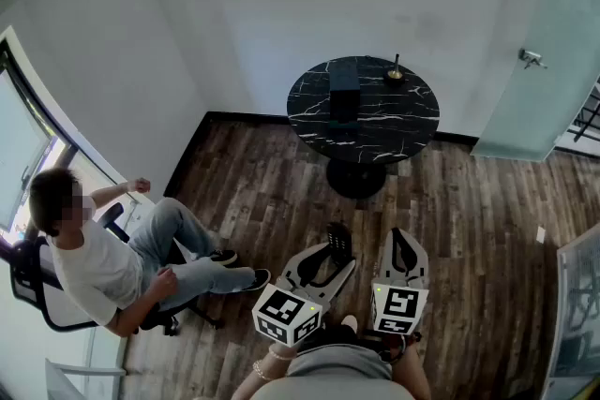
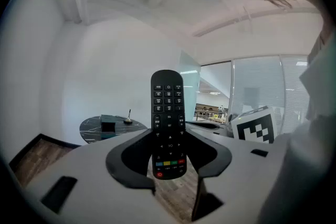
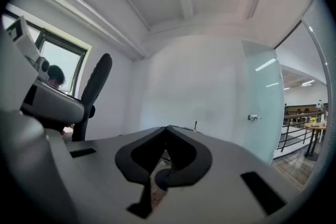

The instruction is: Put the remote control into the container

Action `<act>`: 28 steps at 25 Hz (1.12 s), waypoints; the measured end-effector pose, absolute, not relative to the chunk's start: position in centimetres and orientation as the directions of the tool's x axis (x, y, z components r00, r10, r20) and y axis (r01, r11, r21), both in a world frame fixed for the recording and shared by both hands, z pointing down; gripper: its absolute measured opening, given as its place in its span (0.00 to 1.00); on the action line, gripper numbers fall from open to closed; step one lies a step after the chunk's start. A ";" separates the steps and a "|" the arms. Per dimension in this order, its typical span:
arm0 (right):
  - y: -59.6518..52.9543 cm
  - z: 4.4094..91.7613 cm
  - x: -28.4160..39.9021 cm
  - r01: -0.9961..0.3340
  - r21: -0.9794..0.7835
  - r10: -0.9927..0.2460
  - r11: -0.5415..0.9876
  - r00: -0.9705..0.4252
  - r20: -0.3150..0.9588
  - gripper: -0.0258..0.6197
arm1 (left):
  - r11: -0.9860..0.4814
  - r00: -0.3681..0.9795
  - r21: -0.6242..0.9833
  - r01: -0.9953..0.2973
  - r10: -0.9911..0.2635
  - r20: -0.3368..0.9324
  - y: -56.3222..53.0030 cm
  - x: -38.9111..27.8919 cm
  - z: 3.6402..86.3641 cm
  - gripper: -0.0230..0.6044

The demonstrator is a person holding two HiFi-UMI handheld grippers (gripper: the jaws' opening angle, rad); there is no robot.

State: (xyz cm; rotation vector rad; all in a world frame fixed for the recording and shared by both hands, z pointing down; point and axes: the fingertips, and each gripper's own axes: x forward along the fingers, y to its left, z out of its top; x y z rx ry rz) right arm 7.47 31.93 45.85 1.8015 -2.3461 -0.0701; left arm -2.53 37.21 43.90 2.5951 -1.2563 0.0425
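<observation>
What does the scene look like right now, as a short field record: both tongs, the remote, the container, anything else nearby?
left tongs: closed on the remote control, held upright, buttons facing the left gripper view
right tongs: shut, nothing between them
container: dark box on the round black table, ahead and apart from both tongs; remote not in it yet
also on table: small item with an upright stick
bystander: person seated at the left

One remote control; one container; one table
</observation>
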 end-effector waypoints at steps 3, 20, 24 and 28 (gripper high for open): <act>32.1 45.5 7.2 -0.953 0.137 -0.961 0.269 -0.255 0.110 0.06 | -0.594 0.628 0.220 -0.774 -0.765 0.143 37.3 -2.6 43.9 0.35; 32.0 45.3 9.5 -0.956 0.148 -0.967 0.252 -0.243 0.075 0.06 | -0.586 0.624 0.232 -0.776 -0.768 0.144 36.9 -1.0 44.5 0.35; 31.3 45.0 10.0 -0.952 0.148 -0.963 0.269 -0.262 0.060 0.06 | -0.573 0.611 0.235 -0.785 -0.778 0.144 36.3 -0.3 44.6 0.35; 30.4 44.8 9.9 -0.949 0.142 -0.959 0.283 -0.279 0.047 0.06 | -0.556 0.597 0.241 -0.795 -0.787 0.153 35.4 -0.2 44.7 0.35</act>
